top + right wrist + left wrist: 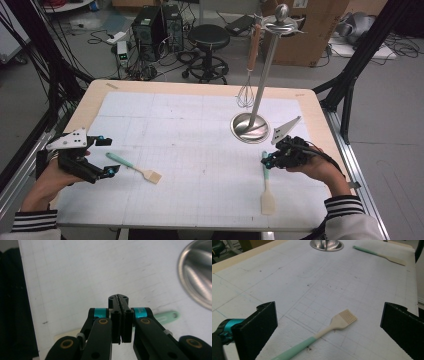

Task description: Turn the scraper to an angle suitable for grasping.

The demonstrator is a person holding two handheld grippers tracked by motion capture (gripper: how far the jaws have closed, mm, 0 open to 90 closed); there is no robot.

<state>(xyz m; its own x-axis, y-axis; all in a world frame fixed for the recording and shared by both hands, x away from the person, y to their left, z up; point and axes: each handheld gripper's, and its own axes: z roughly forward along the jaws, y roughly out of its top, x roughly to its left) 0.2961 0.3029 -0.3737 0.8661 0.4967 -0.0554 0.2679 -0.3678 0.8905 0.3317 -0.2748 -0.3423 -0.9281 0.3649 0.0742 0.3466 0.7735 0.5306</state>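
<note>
We note: polished steel stand base [249, 128] glossy; mint-handled cream silicone brush [324, 332] matt, smooth; white foam mat [352, 287] rough, scuffed.

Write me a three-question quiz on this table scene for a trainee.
1. True or false: the left gripper has its jaws wide open.
2. What hangs from the metal stand? A) a whisk B) a ladle C) tongs
3. Which utensil lies on the mat nearest the left gripper?

Key: 1 true. 2 A. 3 the mint-handled brush.
</note>
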